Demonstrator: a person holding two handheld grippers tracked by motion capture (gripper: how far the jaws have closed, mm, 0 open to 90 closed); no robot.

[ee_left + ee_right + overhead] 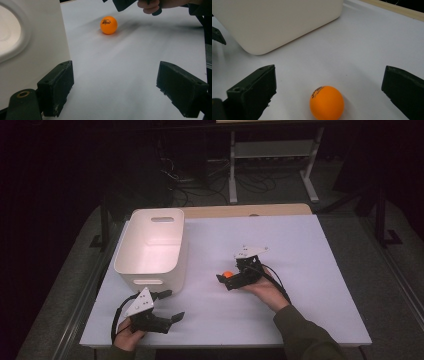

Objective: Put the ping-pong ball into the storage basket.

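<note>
**Right hand-held gripper lined up on ball, grasp pending**

Near edge, 7 o'clock: left hand-held gripper idle, jaws wide, empty, just beside bin. Centre of counter: right hand-held gripper, jaws wide apart, ball resting between them, untouched. Judged step: approach finished. Next: close squarely on ball, lift, carry toward bin at 10 o'clock.

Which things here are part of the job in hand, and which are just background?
In the job:
orange ball, lying on the table between the open jaws of the right tool
white bin, close by

Just about:
left tool, open and holding nothing
white table
metal frame on the floor behind
</note>
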